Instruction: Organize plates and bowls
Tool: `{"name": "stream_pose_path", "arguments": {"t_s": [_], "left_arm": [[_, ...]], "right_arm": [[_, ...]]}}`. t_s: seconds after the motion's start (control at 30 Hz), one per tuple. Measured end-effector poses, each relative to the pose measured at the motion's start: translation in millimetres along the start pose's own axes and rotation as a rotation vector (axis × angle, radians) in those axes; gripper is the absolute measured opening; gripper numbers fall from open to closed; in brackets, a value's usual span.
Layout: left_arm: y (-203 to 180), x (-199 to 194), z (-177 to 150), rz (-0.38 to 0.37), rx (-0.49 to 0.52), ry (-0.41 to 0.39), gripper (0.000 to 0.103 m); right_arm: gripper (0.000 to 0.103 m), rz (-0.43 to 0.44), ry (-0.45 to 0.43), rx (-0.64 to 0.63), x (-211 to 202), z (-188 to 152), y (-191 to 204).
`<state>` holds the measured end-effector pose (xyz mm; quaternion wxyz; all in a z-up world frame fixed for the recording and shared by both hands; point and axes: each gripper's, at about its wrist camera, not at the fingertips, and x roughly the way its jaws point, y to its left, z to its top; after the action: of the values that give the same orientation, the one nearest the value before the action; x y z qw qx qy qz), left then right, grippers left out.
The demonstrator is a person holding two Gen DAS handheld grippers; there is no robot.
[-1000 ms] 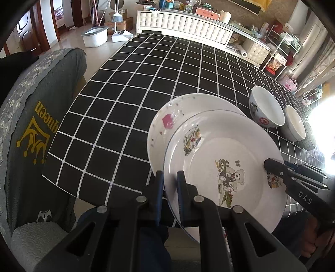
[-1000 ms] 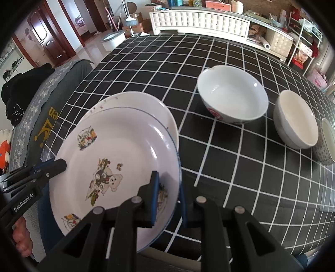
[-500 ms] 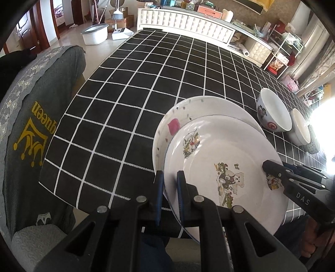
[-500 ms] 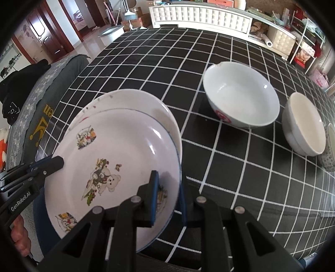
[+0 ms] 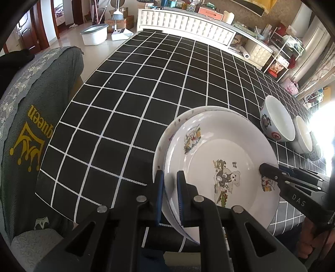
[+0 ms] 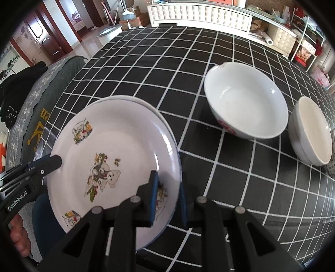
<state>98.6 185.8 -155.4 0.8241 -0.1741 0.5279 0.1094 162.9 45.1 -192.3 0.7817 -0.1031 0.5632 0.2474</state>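
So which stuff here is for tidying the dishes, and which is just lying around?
For the job:
- bear plate, held by the left tool and right tool
- plate underneath
- big bowl
- small bowl

Just lying around:
- grey chair cover
- white tub
- broom

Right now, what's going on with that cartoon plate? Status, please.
Left gripper and right gripper: both clamp the cartoon plate rim. Plate over second plate, almost aligned. Large bowl off right, not obstructing.
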Motion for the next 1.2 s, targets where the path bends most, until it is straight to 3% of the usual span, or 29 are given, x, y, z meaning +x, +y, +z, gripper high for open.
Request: {"name": "stream_pose_path", "arguments": {"t_s": [0.23, 0.33, 0.47, 0.5, 0.6, 0.8, 0.93, 1.2], "left_arm": [[0.7, 0.6, 2.3, -0.005, -0.014, 0.010, 0.011], [-2.7, -1.2, -0.3, 0.005, 0.000, 0.005, 0.014], [-7.5, -7.8, -5.6, 0.002, 0.028, -0.002, 0.031], [-8.2, -10.2, -6.5, 0.012, 0.036, -0.013, 0.035], [-10.6, -18.9, -9.0, 0.030, 0.064, -0.043, 0.036], [-20.6, -29.5, -10.7, 0.022, 0.087, -0.059, 0.036], [-32.9, -38.9, -12.6, 0.005, 0.110, -0.082, 0.042], [-69.2, -64.7, -14.4, -0.031, 0.176, -0.137, 0.043]], "right_arm": [[0.025, -0.046, -0.029, -0.061, 0.2, -0.9, 7.6], [0.032, -0.097, -0.035, -0.098, -0.1, -1.5, 14.7], [0.051, -0.173, -0.045, -0.141, -1.5, -7.9, 22.3], [0.055, -0.163, -0.044, -0.133, -2.1, -9.2, 21.0], [0.062, -0.144, -0.051, -0.088, -6.6, -11.2, 12.7], [0.064, -0.090, -0.094, -0.042, -28.6, -11.3, 3.9], [0.064, -0.058, -0.139, -0.012, -49.9, -16.4, 2.5], [0.076, -0.069, -0.275, 0.096, -96.9, -28.8, -20.4]]}}
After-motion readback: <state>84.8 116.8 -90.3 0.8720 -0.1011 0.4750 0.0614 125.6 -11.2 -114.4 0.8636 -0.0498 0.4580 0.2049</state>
